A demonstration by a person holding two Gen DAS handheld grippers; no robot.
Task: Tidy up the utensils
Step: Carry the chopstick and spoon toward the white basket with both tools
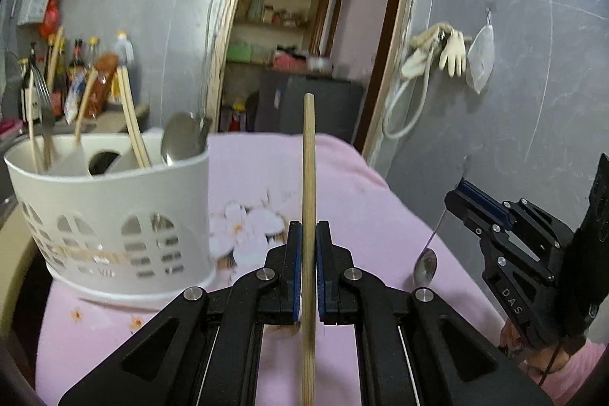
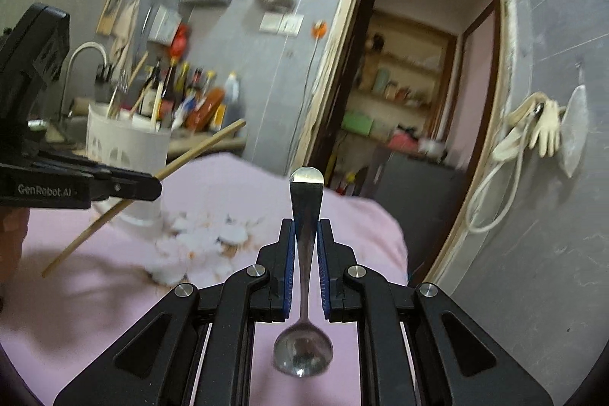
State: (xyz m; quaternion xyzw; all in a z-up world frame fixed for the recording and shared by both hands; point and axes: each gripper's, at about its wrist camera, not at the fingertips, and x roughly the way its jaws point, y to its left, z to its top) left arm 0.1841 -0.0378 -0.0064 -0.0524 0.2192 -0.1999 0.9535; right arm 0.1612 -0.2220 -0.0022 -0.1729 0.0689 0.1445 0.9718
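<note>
Left wrist view: the left hand-held gripper (image 1: 309,234) is clamping a wooden chopstick (image 1: 309,177) between nearly closed jaws, its tip pointing up and away. The white utensil holder (image 1: 114,215) is standing to the left on the pink cloth (image 1: 361,196) covering the counter, already carrying chopsticks and a spoon. This looks like the carrying step; next the stick needs swinging left and tipping down into a compartment. Its lower end is running out of frame.

Right wrist view: the right hand-held gripper (image 2: 305,234) is pinching a metal spoon (image 2: 304,292) by its handle, bowl hanging towards the camera. The holder's compartments are blurring beyond telling.
</note>
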